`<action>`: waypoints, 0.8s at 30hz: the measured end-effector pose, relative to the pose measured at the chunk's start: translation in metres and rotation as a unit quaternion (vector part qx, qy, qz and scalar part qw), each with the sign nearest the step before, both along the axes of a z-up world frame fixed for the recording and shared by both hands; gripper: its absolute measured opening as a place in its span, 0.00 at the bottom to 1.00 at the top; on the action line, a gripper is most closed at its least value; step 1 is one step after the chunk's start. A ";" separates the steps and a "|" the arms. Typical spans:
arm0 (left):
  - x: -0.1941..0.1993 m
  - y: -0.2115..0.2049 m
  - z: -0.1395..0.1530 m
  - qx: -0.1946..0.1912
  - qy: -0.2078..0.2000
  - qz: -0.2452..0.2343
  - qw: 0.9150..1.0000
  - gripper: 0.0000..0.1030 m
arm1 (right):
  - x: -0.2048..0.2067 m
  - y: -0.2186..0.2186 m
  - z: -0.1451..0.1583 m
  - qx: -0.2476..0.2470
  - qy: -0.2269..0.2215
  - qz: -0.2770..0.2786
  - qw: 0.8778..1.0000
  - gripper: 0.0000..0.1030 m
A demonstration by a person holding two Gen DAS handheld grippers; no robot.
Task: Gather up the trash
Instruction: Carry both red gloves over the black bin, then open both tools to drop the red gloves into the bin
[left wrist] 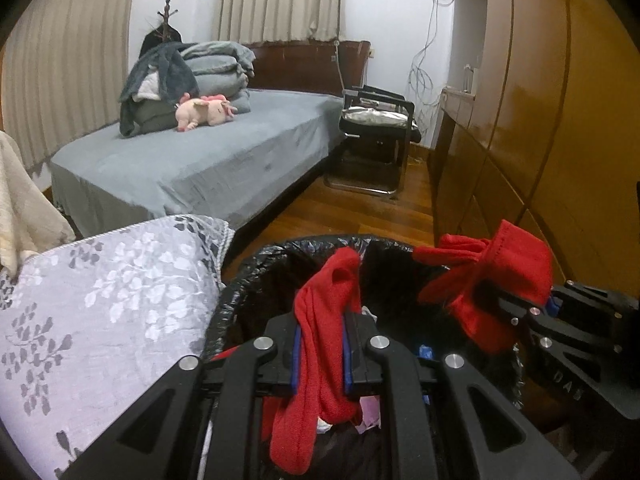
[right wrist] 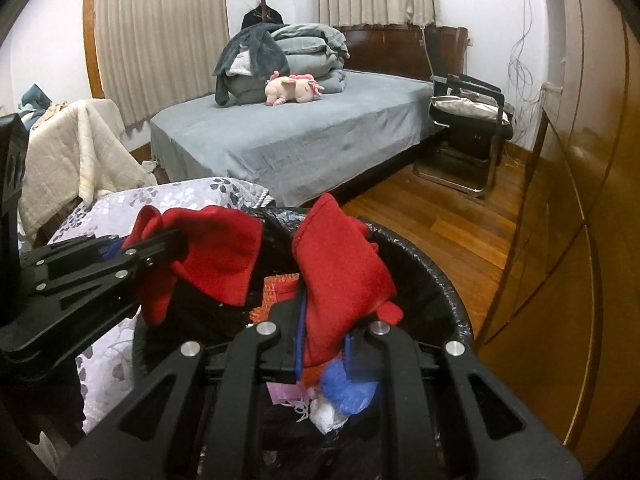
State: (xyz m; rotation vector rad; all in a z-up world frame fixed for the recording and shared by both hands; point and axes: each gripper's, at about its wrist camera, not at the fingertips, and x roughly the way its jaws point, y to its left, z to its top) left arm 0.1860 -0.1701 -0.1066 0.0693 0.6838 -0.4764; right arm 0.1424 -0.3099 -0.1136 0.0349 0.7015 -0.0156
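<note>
Socks, both red, hang over the black-lined trash bin (left wrist: 256, 276), one in each gripper. The left sock (left wrist: 324, 328) is pinched between the blue pads of the left gripper (left wrist: 320, 356), its two ends drooping down from the jaws toward the mouth of the bin and its upper end folding over above them. The right sock (right wrist: 340, 280) is clamped the same way in the right gripper (right wrist: 324, 354), standing up out of the jaws in a bunched fold above the bin's opening. Seen from the left wrist camera, the right gripper comes in from the right over the bin's rim, sock bundled at its tip; from the right wrist camera the left gripper reaches in from the left over the same rim.

Down inside the bin lie a blue plastic wad (right wrist: 348, 390), white crumpled paper (right wrist: 326, 414), a pink scrap (right wrist: 282, 394) and something orange and woven (right wrist: 276, 288).

Just left of the bin sits a grey floral cushion (left wrist: 104, 300), touching the bin's liner. Beyond the bin stands a bed (left wrist: 192, 164) with a grey sheet, carrying folded blankets (left wrist: 216, 68) and a pink plush toy (left wrist: 204, 110). Further back from the bin, on the right, a black chair (left wrist: 376, 136) stands on the wooden floor (left wrist: 360, 216), and a brown wardrobe (left wrist: 540, 100) runs along the bin's right side.
</note>
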 end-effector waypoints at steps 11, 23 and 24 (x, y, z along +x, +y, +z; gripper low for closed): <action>0.018 0.000 -0.011 -0.010 0.021 -0.017 1.000 0.55 | 0.009 -0.010 -0.023 -0.012 0.039 -0.016 0.999 0.68; -0.014 0.051 0.029 -0.013 -0.022 0.036 0.999 0.89 | -0.021 -0.004 0.012 0.001 0.003 -0.019 1.000 0.92; -0.020 0.057 0.034 -0.012 -0.026 0.043 0.999 0.90 | -0.024 -0.002 0.017 0.005 -0.001 -0.016 1.000 0.92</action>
